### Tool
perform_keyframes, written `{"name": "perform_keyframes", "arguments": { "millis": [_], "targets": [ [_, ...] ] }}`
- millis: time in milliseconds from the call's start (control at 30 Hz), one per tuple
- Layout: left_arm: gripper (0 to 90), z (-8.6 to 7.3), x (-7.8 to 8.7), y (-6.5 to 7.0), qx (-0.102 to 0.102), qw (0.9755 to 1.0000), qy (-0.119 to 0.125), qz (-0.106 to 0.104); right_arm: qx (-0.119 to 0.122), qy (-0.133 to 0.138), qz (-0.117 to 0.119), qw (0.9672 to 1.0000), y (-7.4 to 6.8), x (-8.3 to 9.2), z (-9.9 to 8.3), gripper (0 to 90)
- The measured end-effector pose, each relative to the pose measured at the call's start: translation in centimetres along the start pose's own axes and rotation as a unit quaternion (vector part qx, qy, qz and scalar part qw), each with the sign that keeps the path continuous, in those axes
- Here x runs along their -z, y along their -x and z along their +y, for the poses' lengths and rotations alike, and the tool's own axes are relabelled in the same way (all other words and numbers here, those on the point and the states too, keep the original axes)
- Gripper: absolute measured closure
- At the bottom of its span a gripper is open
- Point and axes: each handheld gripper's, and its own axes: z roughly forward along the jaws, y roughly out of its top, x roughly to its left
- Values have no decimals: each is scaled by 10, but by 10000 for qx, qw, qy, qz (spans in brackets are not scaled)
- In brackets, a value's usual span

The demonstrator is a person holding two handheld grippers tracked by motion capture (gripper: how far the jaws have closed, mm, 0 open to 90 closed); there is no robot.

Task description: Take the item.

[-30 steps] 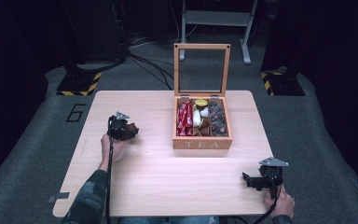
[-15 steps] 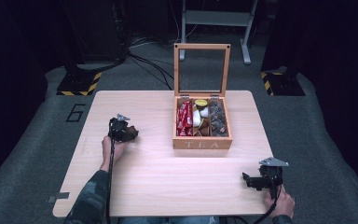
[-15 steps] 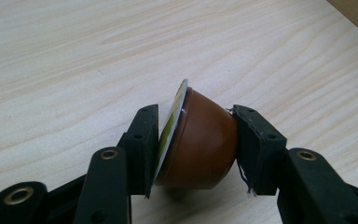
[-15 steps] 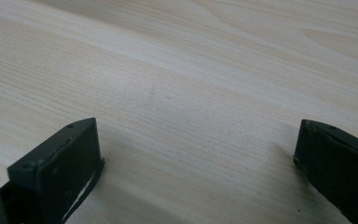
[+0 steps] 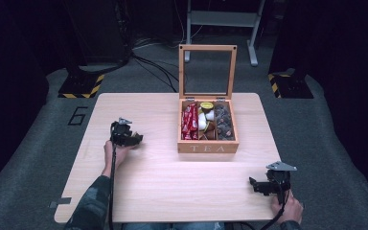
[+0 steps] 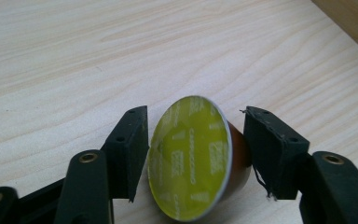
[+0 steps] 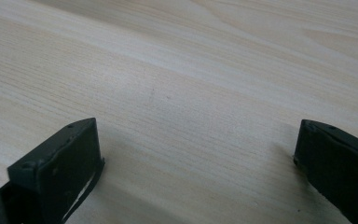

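Releasing a coffee capsule (image 6: pixel 191 158) onto the table (image 5: pixel 172 191) at nine o'clock from the tea box (image 5: pixel 207 143), the left gripper (image 5: pixel 133 139) has just parted its jaws; the tilted capsule could roll away. The right gripper (image 5: pixel 256 186) rests wide open.

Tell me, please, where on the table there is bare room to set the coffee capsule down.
Bare wood lies between the left hand-held gripper and the tea box, and across the near table toward the right hand-held gripper. The box's compartments are crowded.
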Motion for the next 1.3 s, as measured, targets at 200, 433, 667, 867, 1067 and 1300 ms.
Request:
{"name": "perform_keyframes", "arguments": {
  "millis": [200, 433, 667, 867, 1067, 1300],
  "targets": [
    [317, 3, 10, 0, -52, 9999, 53, -79, 5, -8, 4, 10000, 0, 0, 0, 0],
    [235, 6, 27, 4, 58, 9990, 409, -146, -1, -5, 2, 10000, 0, 0, 0, 0],
    [160, 6, 48, 7, -54, 9987, 465, -179, 17, 2, 1, 10000, 0, 0, 0, 0],
    [141, 1, 67, 10, -107, 9980, 572, -243, 7, -7, 5, 10000, 0, 0, 0, 0],
    [102, -8, 88, 14, -244, 9970, 681, -262, 11, -5, 5, 10000, 0, 0, 0, 0],
    [64, -30, 101, 15, -245, 9971, 667, -285, 3, -11, 6, 10000, 0, 0, 0, 0]
  ]
}}
